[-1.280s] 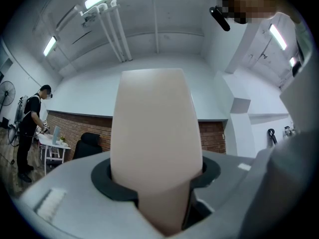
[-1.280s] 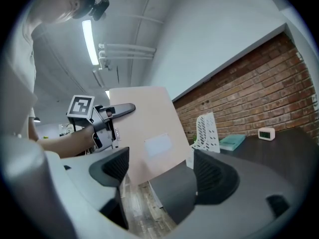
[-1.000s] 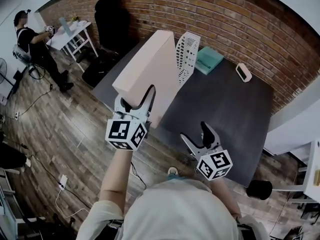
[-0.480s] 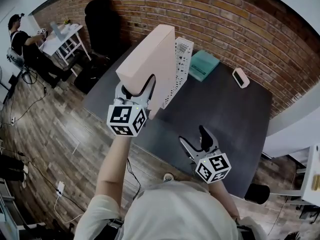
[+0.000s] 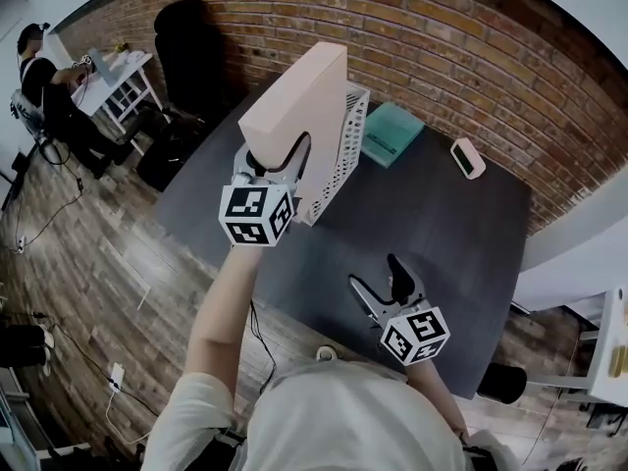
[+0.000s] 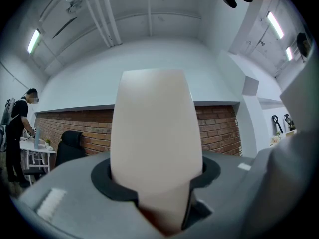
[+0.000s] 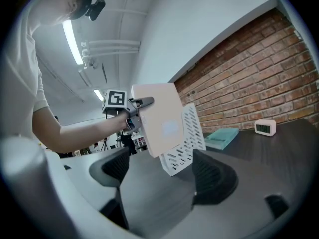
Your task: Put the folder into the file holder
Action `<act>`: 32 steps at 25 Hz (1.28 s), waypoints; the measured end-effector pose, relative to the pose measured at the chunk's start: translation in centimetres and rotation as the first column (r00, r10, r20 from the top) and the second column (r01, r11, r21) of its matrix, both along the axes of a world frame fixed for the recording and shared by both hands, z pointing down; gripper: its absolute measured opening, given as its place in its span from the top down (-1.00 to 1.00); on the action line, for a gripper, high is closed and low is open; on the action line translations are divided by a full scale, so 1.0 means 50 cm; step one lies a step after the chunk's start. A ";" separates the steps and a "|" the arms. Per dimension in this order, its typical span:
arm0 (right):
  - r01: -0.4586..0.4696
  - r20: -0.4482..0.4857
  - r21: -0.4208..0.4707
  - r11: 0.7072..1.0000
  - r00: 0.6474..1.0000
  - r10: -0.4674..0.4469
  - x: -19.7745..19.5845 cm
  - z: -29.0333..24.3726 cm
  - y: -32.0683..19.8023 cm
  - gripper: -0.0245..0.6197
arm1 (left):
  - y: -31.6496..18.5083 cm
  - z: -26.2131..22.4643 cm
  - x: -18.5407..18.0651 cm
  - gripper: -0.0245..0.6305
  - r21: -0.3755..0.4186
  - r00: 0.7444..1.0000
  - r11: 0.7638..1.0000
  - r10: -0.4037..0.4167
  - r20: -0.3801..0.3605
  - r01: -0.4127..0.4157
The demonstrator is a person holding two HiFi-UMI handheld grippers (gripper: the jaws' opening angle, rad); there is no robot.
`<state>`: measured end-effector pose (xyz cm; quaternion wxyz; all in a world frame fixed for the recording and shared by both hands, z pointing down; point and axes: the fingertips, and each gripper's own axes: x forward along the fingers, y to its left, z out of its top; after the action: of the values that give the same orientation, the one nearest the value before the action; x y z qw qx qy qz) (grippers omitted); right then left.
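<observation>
A thick pale pink folder [image 5: 299, 101] is held up in the air, tilted, by my left gripper [image 5: 278, 165], whose jaws are shut on its lower edge. In the left gripper view the folder [image 6: 152, 143] fills the gap between the jaws. It hangs just above and left of the white perforated file holder [image 5: 336, 160], which stands upright on the dark table [image 5: 442, 224]; the right gripper view shows the folder [image 7: 159, 118] in front of the holder [image 7: 187, 138]. My right gripper [image 5: 385, 285] hovers open over the table's near part with nothing between its fingers.
A teal book [image 5: 391, 133] lies behind the holder, and a small white clock [image 5: 466, 157] sits at the table's far right. A brick wall [image 5: 471, 57] backs the table. A black chair [image 5: 186, 47] stands at the far left, and a person [image 5: 44, 86] is at a white desk.
My left gripper has carried the folder forward and to the right, closer over the file holder. The right gripper has barely moved.
</observation>
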<state>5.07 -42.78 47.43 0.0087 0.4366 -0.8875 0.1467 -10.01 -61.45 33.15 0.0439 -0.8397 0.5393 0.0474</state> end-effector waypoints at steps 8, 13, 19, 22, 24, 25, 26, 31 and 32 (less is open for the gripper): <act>-0.035 0.002 -0.027 0.999 0.999 0.035 0.021 0.016 -0.022 -0.27 | -0.085 -0.002 0.044 0.10 0.015 1.000 1.000 0.027 0.008 -0.028; -0.046 -0.006 -0.039 0.998 0.999 0.046 0.025 0.028 -0.028 -0.27 | -0.105 0.025 0.061 0.10 0.003 0.999 0.999 0.039 0.005 -0.039; -0.058 -0.008 -0.044 0.997 0.998 0.058 0.036 0.030 -0.038 -0.27 | -0.098 0.110 0.076 0.10 -0.033 0.999 0.999 0.029 0.016 -0.029; -0.055 -0.009 -0.048 0.997 0.998 0.055 0.032 0.034 -0.037 -0.27 | -0.095 0.153 0.081 0.09 -0.048 0.999 0.999 0.023 0.033 -0.022; -0.051 -0.008 -0.051 0.997 0.999 0.050 0.028 0.036 -0.036 -0.27 | -0.097 0.187 0.083 0.07 -0.082 0.999 0.996 0.022 0.047 -0.018; -0.049 -0.007 -0.052 0.997 0.999 0.049 0.026 0.036 -0.036 -0.27 | -0.098 0.206 0.084 0.06 -0.106 0.998 0.994 0.024 0.057 -0.018; -0.048 -0.005 -0.053 0.997 0.999 0.048 0.025 0.037 -0.036 -0.27 | -0.099 0.226 0.084 0.05 -0.131 0.997 0.991 0.027 0.068 -0.018; -0.047 -0.006 -0.054 0.997 0.999 0.046 0.021 0.039 -0.030 -0.27 | -0.100 0.261 0.083 0.01 -0.162 0.996 0.987 0.021 0.088 -0.006; -0.049 -0.005 -0.054 0.997 0.999 0.049 0.022 0.040 -0.029 -0.27 | -0.101 0.261 0.084 0.01 -0.165 0.996 0.986 0.020 0.087 -0.005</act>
<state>6.16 -44.23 49.43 0.0189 0.4580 -0.8723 0.1701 -5.81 -66.52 46.22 -0.0022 -0.8450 0.5337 -0.0340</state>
